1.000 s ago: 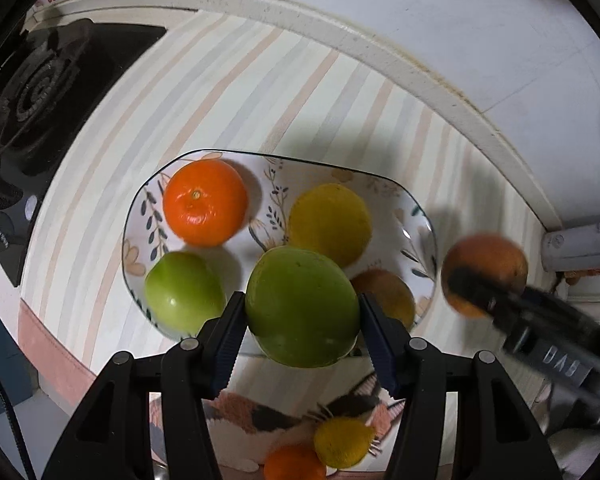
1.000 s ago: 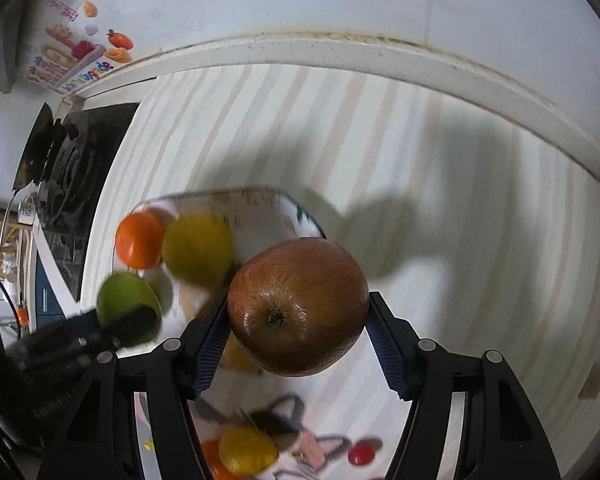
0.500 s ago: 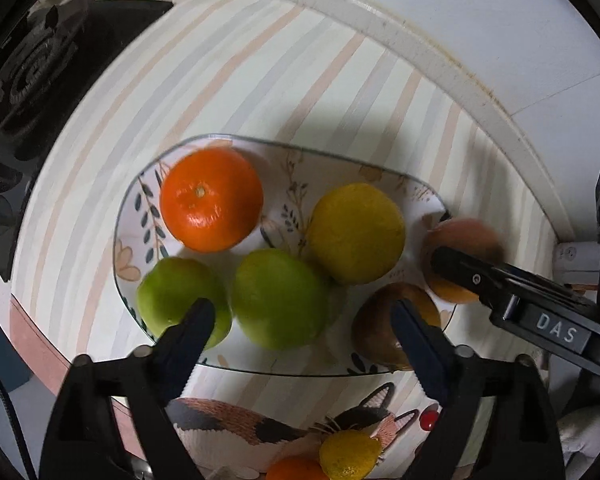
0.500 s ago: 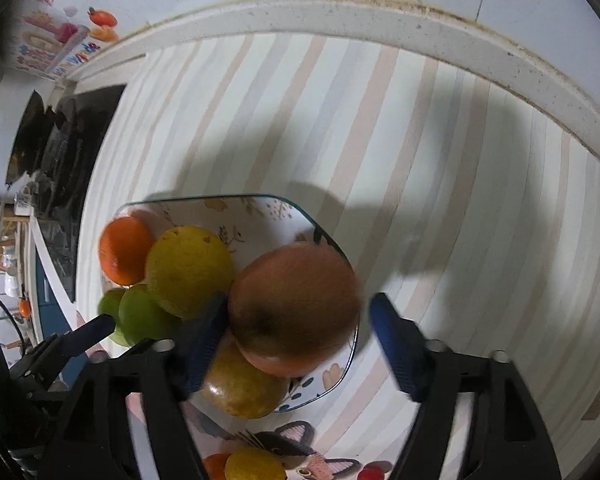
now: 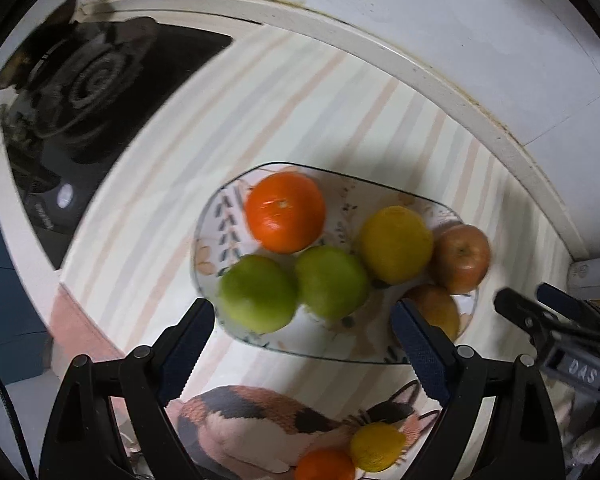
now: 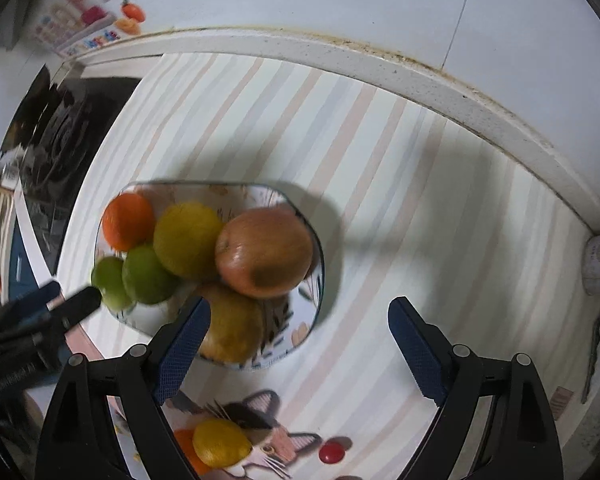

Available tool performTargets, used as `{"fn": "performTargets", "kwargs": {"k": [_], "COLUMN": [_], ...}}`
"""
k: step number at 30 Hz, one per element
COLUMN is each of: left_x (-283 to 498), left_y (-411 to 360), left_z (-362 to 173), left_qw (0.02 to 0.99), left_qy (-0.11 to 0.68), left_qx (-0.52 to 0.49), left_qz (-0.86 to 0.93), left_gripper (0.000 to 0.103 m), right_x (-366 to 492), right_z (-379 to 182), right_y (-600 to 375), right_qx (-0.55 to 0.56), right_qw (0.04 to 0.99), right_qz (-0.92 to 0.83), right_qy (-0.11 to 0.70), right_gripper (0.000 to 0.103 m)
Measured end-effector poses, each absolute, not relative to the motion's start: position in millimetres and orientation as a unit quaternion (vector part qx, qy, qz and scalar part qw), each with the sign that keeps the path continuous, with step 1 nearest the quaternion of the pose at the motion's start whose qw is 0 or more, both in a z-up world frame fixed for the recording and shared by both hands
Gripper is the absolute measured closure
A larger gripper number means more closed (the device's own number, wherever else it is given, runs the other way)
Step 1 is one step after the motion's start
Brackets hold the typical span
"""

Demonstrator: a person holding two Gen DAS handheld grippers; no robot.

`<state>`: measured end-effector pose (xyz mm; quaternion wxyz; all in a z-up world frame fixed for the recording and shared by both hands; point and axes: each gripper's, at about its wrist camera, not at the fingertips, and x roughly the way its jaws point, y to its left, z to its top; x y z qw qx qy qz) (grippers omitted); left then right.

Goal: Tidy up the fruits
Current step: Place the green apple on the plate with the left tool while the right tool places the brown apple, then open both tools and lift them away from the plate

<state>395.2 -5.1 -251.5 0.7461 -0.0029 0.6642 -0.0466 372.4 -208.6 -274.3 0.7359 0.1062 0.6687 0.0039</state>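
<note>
A patterned plate [image 5: 216, 224] [image 6: 300, 328] on the striped mat holds an orange [image 5: 286, 212], two green apples [image 5: 258, 294] [image 5: 332, 282], a yellow lemon [image 5: 396, 244], a red-brown apple [image 5: 460, 258] [image 6: 266, 252] and a brownish pear [image 5: 438, 308] [image 6: 230, 328]. My left gripper [image 5: 304, 340] is open and empty, above the plate's near edge. My right gripper [image 6: 300, 340] is open and empty, just right of the plate; it also shows in the left wrist view [image 5: 540, 316].
A black gas stove [image 5: 88, 92] lies to the left. A raised white ledge [image 6: 420, 80] and wall run behind the mat. A lemon [image 6: 220, 442], an orange [image 5: 326, 464] and a small red fruit [image 6: 332, 452] lie near the cat print at the front.
My left gripper let go of the green apple on the plate and drew back. My right gripper let go of the red-brown apple on the plate and pulled away open.
</note>
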Motion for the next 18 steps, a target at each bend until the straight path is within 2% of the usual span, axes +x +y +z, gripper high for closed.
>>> {"fn": "performTargets", "kwargs": {"k": [10,18], "left_x": [353,311], "left_y": [7,7], "left_z": [-227,-186], "left_qw": [0.766,0.796], "left_qy": [0.641,0.604], "left_qx": [0.012,0.022], "left_qz": [-0.031,-0.032], "left_gripper": [0.012,0.012], "right_x": [321,283], "right_z": [-242,-200], "right_y": [-189,-188], "right_qx": [0.079,0.076], "right_qw": [0.757,0.779], "right_qz": [0.024,0.035], "right_qy": [0.648,0.622], "right_gripper": [0.01,0.01]}}
